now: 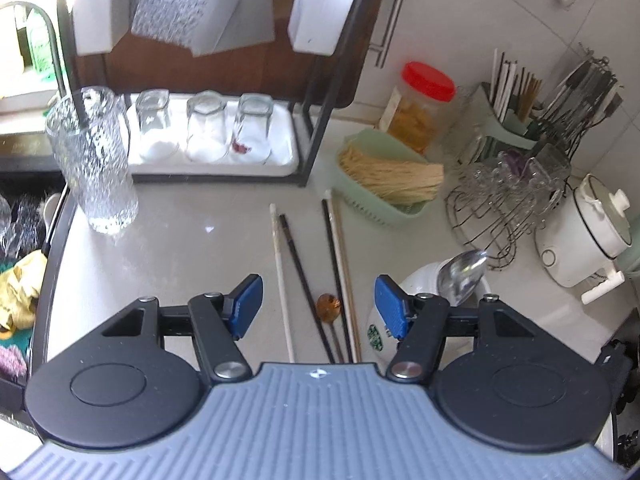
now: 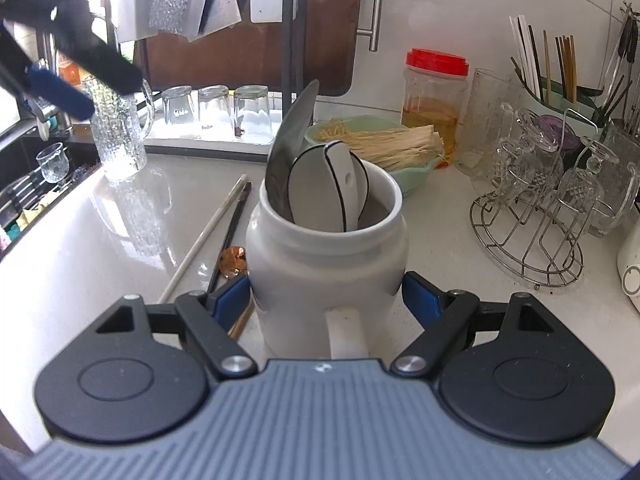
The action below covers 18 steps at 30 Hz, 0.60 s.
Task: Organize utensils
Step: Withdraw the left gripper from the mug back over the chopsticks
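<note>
My left gripper (image 1: 319,306) hovers open over the pale counter with nothing between its blue pads. Under it lie several chopsticks: a white one (image 1: 282,280), a dark one (image 1: 300,272), and a dark and wooden pair (image 1: 340,264). A small amber-headed spoon (image 1: 329,307) lies among them. My right gripper (image 2: 326,300) is shut on a white ceramic jar (image 2: 326,264), its pads pressing both sides. A metal spoon (image 2: 294,132) and white ceramic spoons (image 2: 332,184) stand in the jar. The left gripper's fingers (image 2: 60,92) show at the upper left of the right wrist view.
A textured glass pitcher (image 1: 94,160) stands by the sink edge (image 1: 56,240). Behind are a white tray (image 1: 280,160) of upturned glasses and a green basket (image 1: 360,140) of dry noodles. A red-lidded jar (image 1: 424,108), a wire glass rack (image 1: 508,200) and a green chopstick holder (image 1: 516,120) stand at the right.
</note>
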{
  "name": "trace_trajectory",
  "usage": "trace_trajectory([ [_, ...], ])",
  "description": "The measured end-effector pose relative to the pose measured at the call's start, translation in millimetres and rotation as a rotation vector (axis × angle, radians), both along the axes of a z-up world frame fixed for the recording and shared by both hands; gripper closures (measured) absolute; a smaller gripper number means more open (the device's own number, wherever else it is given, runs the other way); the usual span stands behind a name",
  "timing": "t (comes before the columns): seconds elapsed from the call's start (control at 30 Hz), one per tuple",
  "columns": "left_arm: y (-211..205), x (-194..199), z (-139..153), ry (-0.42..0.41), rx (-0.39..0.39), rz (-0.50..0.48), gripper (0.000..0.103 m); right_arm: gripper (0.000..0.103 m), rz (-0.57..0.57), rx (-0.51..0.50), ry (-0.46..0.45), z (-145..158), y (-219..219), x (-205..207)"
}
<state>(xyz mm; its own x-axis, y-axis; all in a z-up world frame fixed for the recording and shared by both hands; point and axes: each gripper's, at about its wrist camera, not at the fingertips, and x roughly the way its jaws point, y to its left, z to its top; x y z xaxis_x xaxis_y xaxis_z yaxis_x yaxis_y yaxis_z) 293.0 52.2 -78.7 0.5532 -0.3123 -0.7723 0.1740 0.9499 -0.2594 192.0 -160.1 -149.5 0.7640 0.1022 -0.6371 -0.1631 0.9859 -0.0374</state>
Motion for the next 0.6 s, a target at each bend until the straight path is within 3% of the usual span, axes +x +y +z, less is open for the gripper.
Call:
trace_trajectory([
  [0.6, -12.5, -11.2, -42.7, 0.094, 0.004, -0.019, 0.035, 0.020, 0.020, 0.005, 0.004, 1.0, -2.3, -0.7],
])
